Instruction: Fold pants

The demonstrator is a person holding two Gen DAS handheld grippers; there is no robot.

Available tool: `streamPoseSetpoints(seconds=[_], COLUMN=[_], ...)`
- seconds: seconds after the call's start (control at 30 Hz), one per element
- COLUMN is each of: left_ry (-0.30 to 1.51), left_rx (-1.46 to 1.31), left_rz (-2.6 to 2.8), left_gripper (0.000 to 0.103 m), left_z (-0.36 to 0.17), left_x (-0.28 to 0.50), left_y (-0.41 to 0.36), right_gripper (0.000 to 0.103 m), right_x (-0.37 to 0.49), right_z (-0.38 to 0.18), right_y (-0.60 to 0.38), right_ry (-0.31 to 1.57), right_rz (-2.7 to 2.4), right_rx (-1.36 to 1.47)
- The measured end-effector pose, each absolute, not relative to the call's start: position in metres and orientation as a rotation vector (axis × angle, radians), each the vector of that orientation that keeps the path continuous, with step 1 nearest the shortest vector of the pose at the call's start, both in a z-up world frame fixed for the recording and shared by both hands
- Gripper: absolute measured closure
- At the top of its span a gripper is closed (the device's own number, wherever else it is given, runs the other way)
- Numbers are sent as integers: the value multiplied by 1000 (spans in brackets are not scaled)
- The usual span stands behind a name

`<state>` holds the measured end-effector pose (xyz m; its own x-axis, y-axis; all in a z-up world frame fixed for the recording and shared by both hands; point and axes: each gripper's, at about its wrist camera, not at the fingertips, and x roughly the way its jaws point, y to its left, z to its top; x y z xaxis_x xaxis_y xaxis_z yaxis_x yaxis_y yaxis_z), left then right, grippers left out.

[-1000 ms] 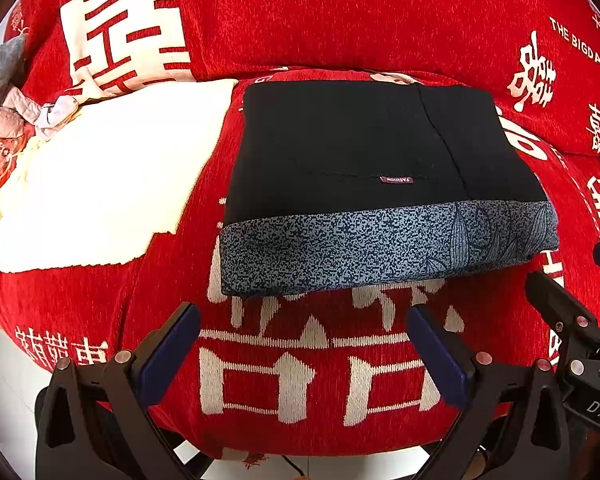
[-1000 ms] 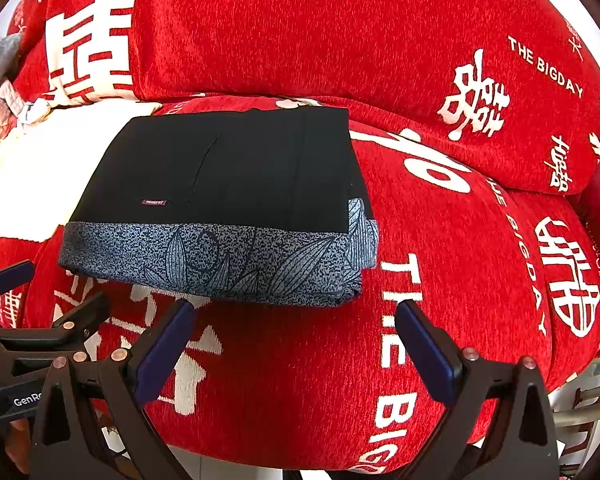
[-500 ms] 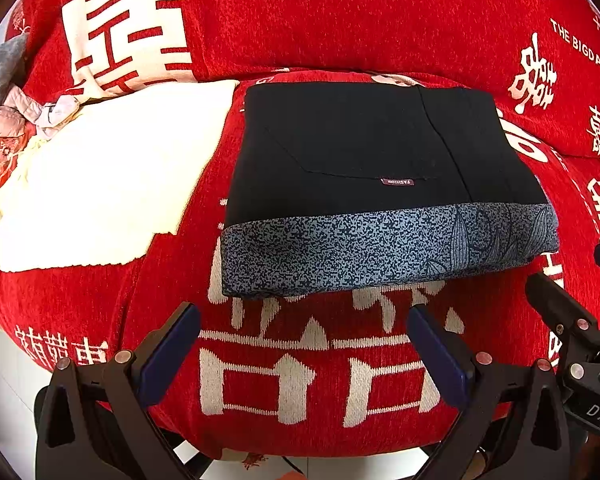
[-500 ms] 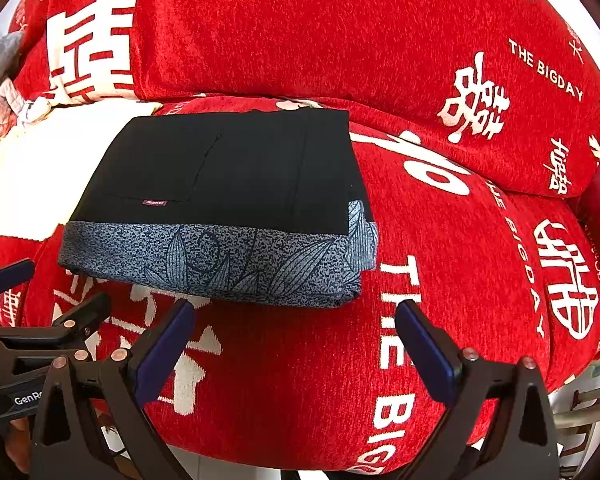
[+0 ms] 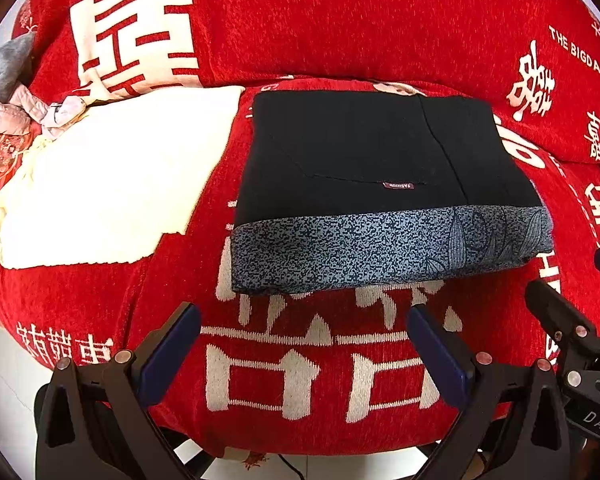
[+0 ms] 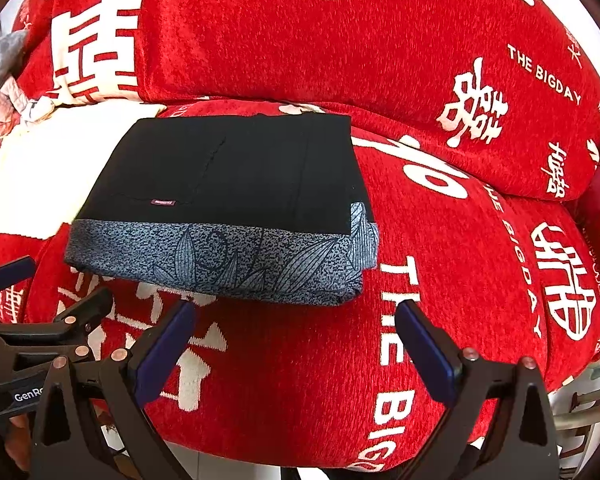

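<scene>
The pants point(image 5: 384, 184) lie folded into a neat block on the red sofa seat point(image 5: 284, 364), a bit above the middle of the left wrist picture. In the right wrist picture the pants point(image 6: 228, 196) sit left of the middle. The top is black with a small red label point(image 5: 398, 186). A blue-gray speckled band with leaf shapes runs along the near edge.

The left gripper point(image 5: 300, 336) is at the bottom of its picture. Its jaws are wide apart and hold nothing. The right gripper point(image 6: 296, 332) is at the bottom of its picture, and its jaws are wide apart and empty too. Both are near the pants but not touching them.

A white cloth point(image 5: 100, 188) lies on the seat at the left, just beside the pants. Some gray and pink clothes point(image 5: 4, 92) are bunched at the far left edge.
</scene>
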<state>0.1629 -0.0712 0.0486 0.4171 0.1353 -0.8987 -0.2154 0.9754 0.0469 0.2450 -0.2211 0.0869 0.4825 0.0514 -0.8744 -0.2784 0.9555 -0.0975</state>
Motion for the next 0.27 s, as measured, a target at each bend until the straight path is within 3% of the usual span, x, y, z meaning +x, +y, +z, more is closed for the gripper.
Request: streamPoseSetpoints(seconds=[0.27], left_ry=[1073], left_rx=[-97], left_rz=[220], left_gripper=[0], left_z=[54], left_x=[142], left_y=[-68], right_gripper=[2], right_x=[225], right_z=[90], right_y=[-217], right_ry=[1031], right_rz=[201], right_rx=[-252])
